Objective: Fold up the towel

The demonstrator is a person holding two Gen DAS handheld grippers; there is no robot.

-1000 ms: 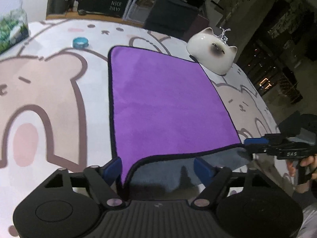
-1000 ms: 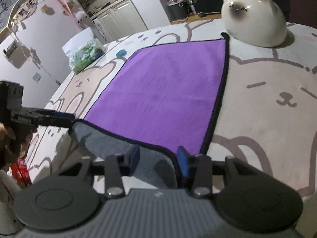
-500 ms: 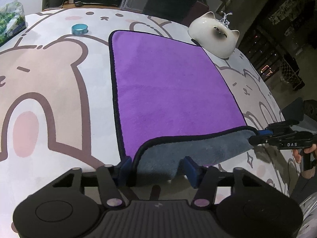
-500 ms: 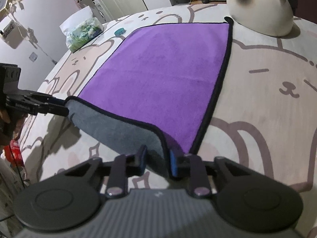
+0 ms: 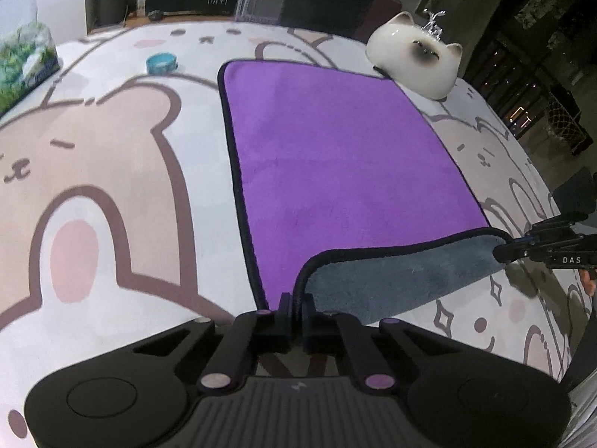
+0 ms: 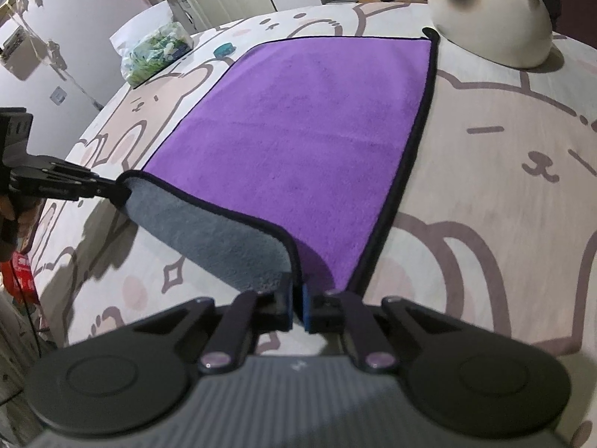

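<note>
A purple towel [image 5: 335, 156] with a black hem and grey underside lies flat on the bear-print table; it also shows in the right wrist view [image 6: 306, 138]. Its near edge is lifted, grey side [image 5: 403, 276] up. My left gripper [image 5: 296, 302] is shut on the towel's near left corner. My right gripper [image 6: 297, 291] is shut on the near right corner. Each gripper shows in the other's view: the right one [image 5: 511, 248] and the left one [image 6: 115, 190], both pinching the lifted edge.
A white ceramic cat [image 5: 414, 63] sits at the towel's far right corner, also in the right wrist view [image 6: 488, 15]. A teal tape roll [image 5: 161, 63] and a tissue pack [image 6: 156, 52] lie to the far left. The table edge [image 6: 74, 142] curves at left.
Both grippers have closed from open onto the towel's near corners. The near edge has lifted and turned grey side up.
</note>
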